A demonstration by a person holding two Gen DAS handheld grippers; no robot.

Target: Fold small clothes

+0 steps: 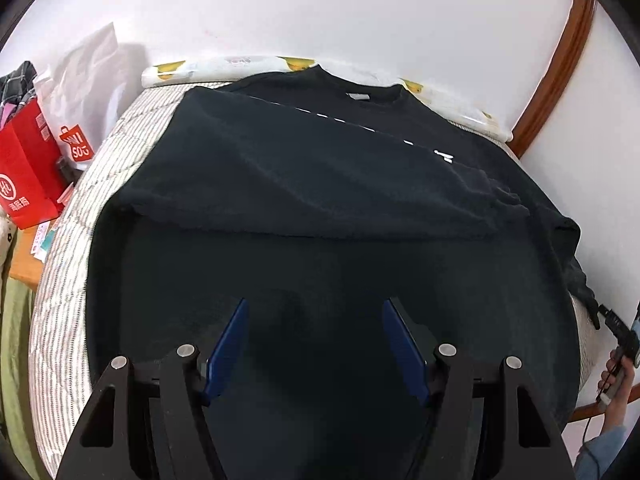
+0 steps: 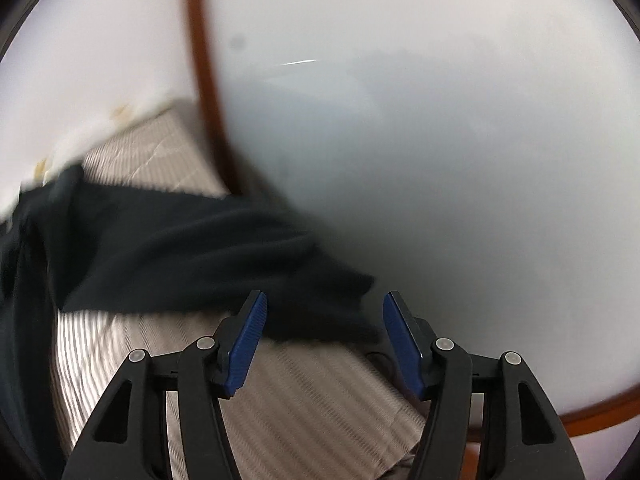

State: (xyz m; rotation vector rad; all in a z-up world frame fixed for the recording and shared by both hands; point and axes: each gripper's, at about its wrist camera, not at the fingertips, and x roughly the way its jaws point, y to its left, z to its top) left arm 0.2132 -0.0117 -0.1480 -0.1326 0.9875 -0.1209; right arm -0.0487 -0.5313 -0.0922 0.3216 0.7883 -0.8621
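Lying on the striped bed [image 1: 60, 280], black T-shirt [image 1: 320, 184] (half folded), left gripper [image 1: 314, 340] and right gripper [image 2: 324, 336] fingers released, nothing between.

left wrist: steeply down, close over shirt [image 1: 320, 184] | right wrist: blurred, bed edge | shared: shirt
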